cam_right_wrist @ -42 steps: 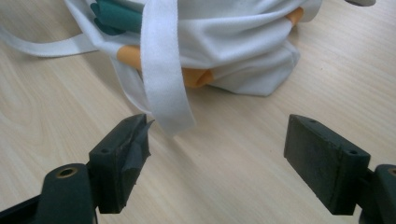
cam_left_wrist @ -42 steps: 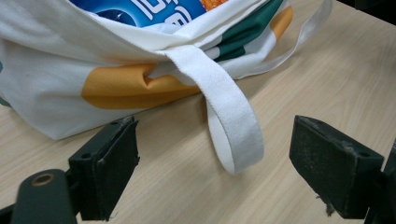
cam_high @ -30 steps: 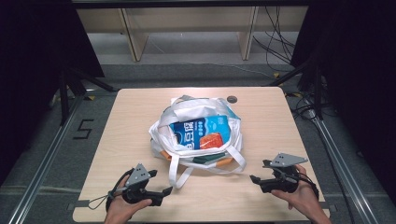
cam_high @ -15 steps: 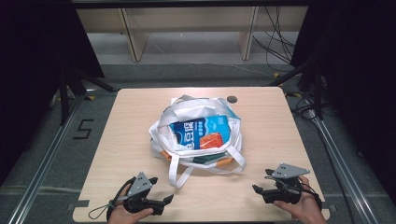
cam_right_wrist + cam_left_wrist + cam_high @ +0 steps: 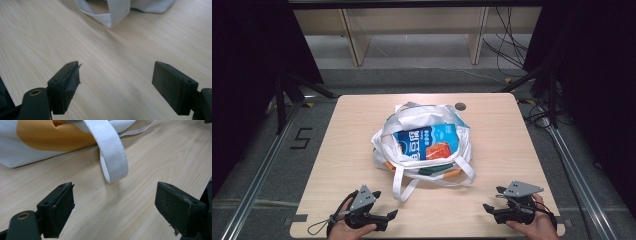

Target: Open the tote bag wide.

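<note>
Item: white tote bag (image 5: pixel 422 145), soft woven canvas with an orange panel, lying mid-bench well ahead of both tongs, a blue printed packet (image 5: pixel 427 142) showing in its mouth.

Change: over the last second both tongs have drawn back toward the near edge of the bench (image 5: pixel 492 150), away from the bag; judged a release or reset, no handling in hand.

Left tongs (image 5: pixel 387 216): jaws wide apart, empty; a flat webbing strap loop (image 5: pixel 112 160) lies just ahead, not touching.

Right tongs (image 5: pixel 488 207): jaws wide apart, empty.

Bench: pale wood-grain laminate, smooth, matte.
</note>
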`<state>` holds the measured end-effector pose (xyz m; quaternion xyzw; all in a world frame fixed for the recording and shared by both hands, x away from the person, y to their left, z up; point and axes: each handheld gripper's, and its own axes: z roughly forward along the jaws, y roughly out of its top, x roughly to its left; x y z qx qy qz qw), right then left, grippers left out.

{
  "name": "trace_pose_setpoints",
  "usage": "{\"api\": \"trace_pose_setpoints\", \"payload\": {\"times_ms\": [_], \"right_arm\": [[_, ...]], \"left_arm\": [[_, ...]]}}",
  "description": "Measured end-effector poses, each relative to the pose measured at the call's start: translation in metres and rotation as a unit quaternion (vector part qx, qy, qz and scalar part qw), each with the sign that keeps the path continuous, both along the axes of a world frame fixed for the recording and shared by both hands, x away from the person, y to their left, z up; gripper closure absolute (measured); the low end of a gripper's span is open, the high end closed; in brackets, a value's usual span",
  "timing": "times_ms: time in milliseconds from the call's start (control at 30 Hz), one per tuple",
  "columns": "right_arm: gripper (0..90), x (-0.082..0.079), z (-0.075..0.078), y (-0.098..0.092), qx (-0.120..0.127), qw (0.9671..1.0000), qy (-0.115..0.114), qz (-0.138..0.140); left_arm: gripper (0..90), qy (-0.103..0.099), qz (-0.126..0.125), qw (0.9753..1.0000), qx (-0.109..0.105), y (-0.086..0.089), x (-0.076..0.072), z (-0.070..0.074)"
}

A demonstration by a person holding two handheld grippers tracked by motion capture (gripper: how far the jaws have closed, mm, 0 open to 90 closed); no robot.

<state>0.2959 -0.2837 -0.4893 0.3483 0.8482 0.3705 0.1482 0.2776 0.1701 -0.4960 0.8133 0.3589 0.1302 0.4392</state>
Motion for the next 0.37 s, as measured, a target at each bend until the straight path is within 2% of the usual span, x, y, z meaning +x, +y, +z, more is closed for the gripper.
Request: {"api": "trace_pose_setpoints", "payload": {"times_ms": [67, 133, 167, 233, 300, 333, 367], "right_arm": [[23.0, 0.0, 0.0, 0.0, 0.0, 1.0, 0.0, 0.0], [23.0, -0.0003, 0.0, 0.0003, 0.001, 1.0, 0.002, -0.002], [23.0, -0.0004, 0.0, 0.0004, 0.002, 1.0, 0.003, -0.002], [23.0, 0.0007, -0.0008, -0.0002, -0.003, 1.0, -0.005, 0.003], [23.0, -0.0012, -0.0003, 0.0012, 0.002, 1.0, 0.007, -0.007], [23.1, -0.0012, -0.0003, 0.0012, 0.002, 1.0, 0.007, -0.007], [23.1, -0.0005, -0.001, 0.0007, 0.002, 1.0, 0.001, -0.003]], "left_arm": [[15.1, -0.002, 0.001, 1.0, 0.001, 0.0004, 0.0005, 0.0001], [15.1, 0.007, 0.008, 0.9999, -0.009, -0.0011, -0.0007, -0.0008], [15.1, 0.006, 0.004, 1.0, 0.004, 0.0001, 0.0001, -0.0006], [15.1, 0.008, 0.007, 0.9999, -0.012, -0.0024, -0.001, -0.0014], [15.1, 0.009, 0.005, 0.9999, -0.005, -0.0013, -0.0006, -0.0011], [15.1, 0.009, 0.007, 0.9999, -0.01, -0.0018, -0.0005, -0.0014], [15.1, 0.007, 0.003, 1.0, 0.0, 0.0, 0.0003, -0.0009]]}}
